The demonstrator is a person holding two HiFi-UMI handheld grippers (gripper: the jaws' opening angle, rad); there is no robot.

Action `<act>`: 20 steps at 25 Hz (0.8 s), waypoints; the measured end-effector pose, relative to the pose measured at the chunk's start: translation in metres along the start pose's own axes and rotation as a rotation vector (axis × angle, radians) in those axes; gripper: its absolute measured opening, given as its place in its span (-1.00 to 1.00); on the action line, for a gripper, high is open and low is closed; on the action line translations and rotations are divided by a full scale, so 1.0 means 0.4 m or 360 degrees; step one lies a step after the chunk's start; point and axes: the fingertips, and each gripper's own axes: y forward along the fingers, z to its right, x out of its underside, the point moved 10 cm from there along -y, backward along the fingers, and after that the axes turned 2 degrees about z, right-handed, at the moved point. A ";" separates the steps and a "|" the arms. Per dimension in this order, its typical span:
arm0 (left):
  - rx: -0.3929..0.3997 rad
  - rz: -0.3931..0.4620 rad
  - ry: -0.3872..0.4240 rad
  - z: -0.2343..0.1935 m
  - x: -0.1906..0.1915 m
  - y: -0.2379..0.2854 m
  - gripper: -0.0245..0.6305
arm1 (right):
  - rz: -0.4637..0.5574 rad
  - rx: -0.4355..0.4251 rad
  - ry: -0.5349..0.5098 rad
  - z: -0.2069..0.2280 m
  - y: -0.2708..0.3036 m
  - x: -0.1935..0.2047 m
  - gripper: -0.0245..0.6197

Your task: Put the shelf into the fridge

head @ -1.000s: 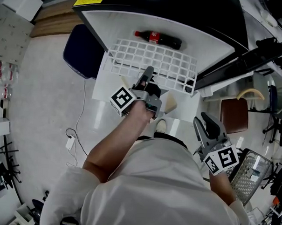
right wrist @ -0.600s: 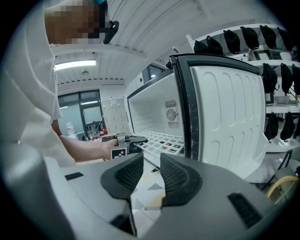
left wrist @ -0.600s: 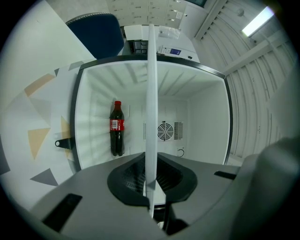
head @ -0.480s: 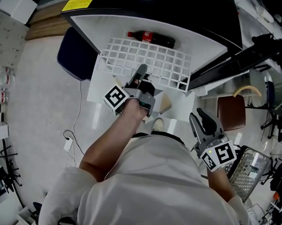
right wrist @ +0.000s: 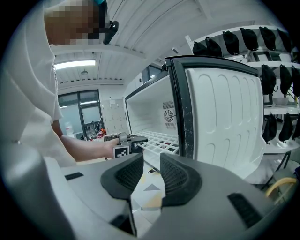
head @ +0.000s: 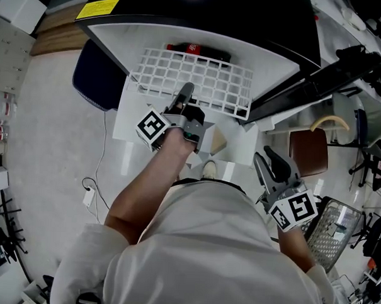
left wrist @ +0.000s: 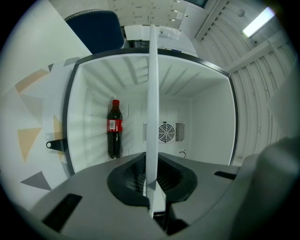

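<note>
The left gripper (head: pixel 183 94) pinches the near edge of the white wire-grid shelf (head: pixel 200 79), its jaws pressed on the rim; in the left gripper view (left wrist: pixel 152 180) the shelf (left wrist: pixel 152 103) shows edge-on, running straight ahead from the pads.

The shelf lies flat, its long axis across the mouth of the open fridge with a white interior (head: pixel 280 57), and the far edge is inside the cavity. The coming push goes straight forward, away from the fingers, with the side edges meeting the ribbed walls (left wrist: pixel 93 117).

The only thing in the fridge is a dark cola bottle with a red label (left wrist: pixel 115 129), lying on its side at the back, probably below the shelf's level.

The right gripper (right wrist: pixel 150 180) hangs well back by the white fridge door (right wrist: pixel 225 117), its jaws slightly apart on nothing.
</note>
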 end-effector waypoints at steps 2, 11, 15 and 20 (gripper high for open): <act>0.0000 0.0002 -0.0003 -0.002 -0.001 0.009 -0.82 | 0.0000 0.0005 -0.0002 0.005 -0.003 0.001 -0.55; 0.0019 0.0002 0.0006 -0.005 -0.012 0.052 -0.82 | 0.0001 0.0026 -0.0005 0.019 -0.019 0.002 -0.55; 0.0036 0.0002 0.0019 -0.011 -0.016 0.074 -0.82 | 0.0002 0.0049 -0.0003 0.024 -0.032 0.010 -0.55; 0.0035 0.0008 0.0023 -0.008 -0.023 0.117 -0.82 | 0.0000 0.0080 0.0012 0.047 -0.032 0.001 -0.55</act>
